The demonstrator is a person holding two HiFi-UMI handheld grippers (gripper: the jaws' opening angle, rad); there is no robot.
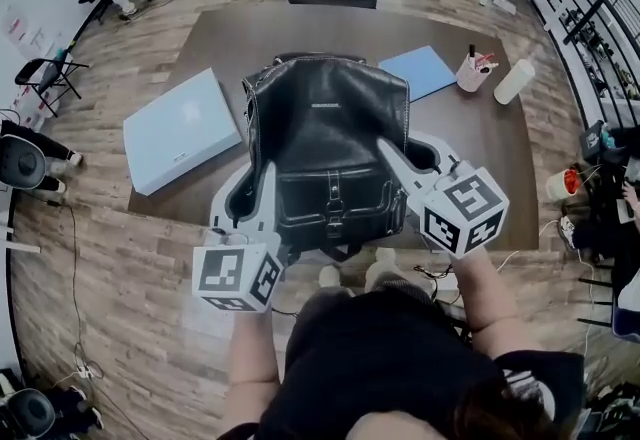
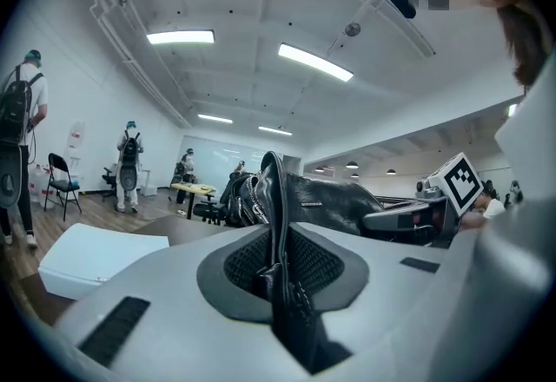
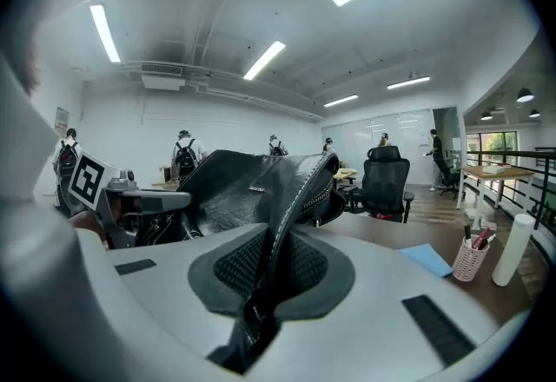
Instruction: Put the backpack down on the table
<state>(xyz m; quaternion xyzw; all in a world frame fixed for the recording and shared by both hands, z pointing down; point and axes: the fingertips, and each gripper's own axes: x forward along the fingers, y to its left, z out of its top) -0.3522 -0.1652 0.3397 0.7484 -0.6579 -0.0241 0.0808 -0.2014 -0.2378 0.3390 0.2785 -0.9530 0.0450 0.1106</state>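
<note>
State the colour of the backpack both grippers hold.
The backpack is glossy black with pale stitching along its seams; the head view shows it best.

White box [image 1: 182,131] on table [image 1: 485,156] left, blue pad [image 1: 418,71], cup [image 1: 471,72], roll [image 1: 514,81] far right, near-right bare

Black top [image 1: 385,358], white cubes [image 1: 237,276] [image 1: 463,209], black square markers

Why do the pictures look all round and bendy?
Head view: the wide lens bows the table edges and the floorboards. Left gripper view: dark round corners, ceiling lights blown out white. Right gripper view: same curve; the backpack looks huge because it's close.
</note>
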